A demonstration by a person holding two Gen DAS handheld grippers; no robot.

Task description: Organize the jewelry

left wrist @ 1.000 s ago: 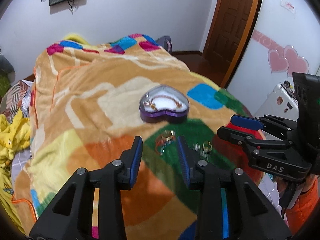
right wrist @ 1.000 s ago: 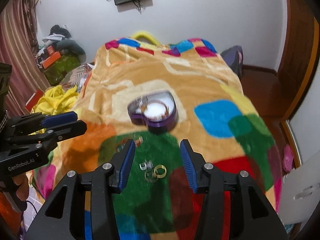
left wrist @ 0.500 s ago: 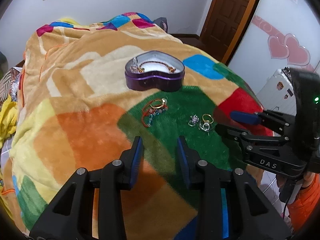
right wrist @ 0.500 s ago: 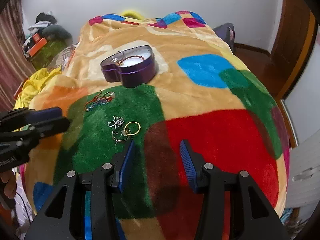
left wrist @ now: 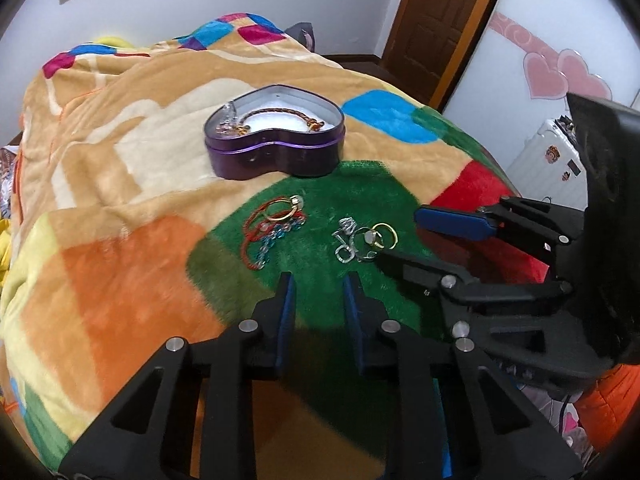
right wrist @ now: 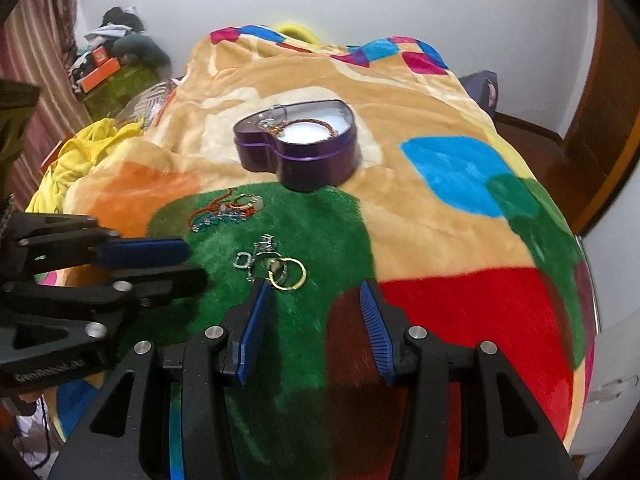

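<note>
A purple heart-shaped tin (left wrist: 276, 152) (right wrist: 304, 160) stands open on the blanket, with a braided bracelet and a silver piece inside. On the green patch lie a tangle of red cord, gold ring and blue chain (left wrist: 274, 226) (right wrist: 226, 210), and a cluster of silver and gold rings (left wrist: 364, 238) (right wrist: 274, 264). My left gripper (left wrist: 318, 284) is open and empty, just short of both piles. My right gripper (right wrist: 314, 292) is open and empty, its left fingertip beside the ring cluster. In the left wrist view its lower finger (left wrist: 412, 266) almost touches the rings.
The colourful blanket (left wrist: 120, 184) covers a bed that drops off at the right and near edges. Yellow clothes (right wrist: 80, 156) and clutter lie to the left. A brown door (left wrist: 444, 24) and a white wall with pink hearts stand to the right.
Both grippers have moved down and closer to the jewellery on the green patch. The right gripper has come in beside the ring cluster. Both stay open.
</note>
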